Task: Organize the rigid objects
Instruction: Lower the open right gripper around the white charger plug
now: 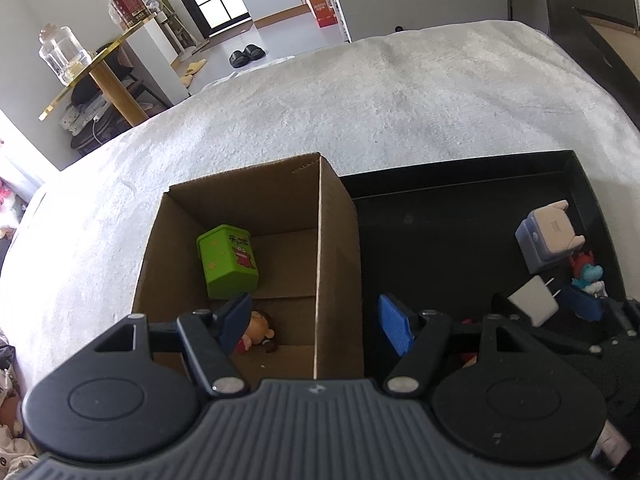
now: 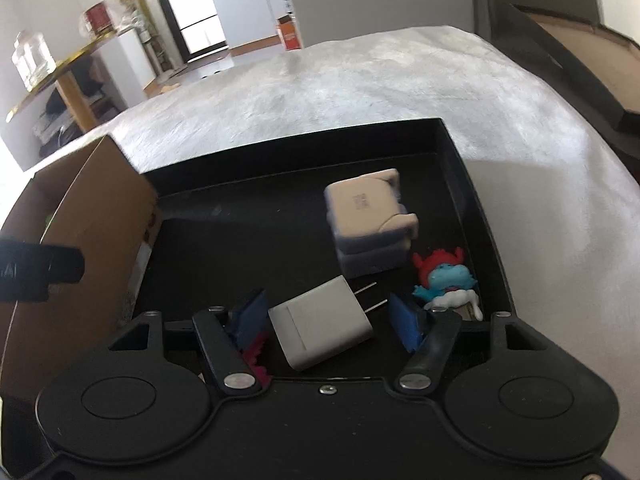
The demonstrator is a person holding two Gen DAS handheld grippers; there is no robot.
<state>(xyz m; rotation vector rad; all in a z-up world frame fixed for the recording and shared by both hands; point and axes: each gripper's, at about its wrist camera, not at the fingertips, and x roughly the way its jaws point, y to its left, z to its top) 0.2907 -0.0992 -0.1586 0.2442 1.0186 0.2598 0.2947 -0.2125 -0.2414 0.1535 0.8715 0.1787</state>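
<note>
Box (image 1: pixel 256 216) sits center-left in left wrist view, w/ green tin (image 1: pixel 229 261) and doll (image 1: pixel 258 330) inside. Left gripper (image 1: pixel 316 322) hovers over box's right wall, jaws wide apart, nothing btwn them. Tray (image 2: pixel 472 200) touches box on the right. Right gripper (image 2: pixel 330 320) low over tray, jaws apart around white plug (image 2: pixel 320 326), not clamped. Bigger charger (image 2: pixel 368 220) mid-frame; blue figure (image 2: pixel 448 280) right of plug; red bit (image 2: pixel 256 356) by left finger.
</note>
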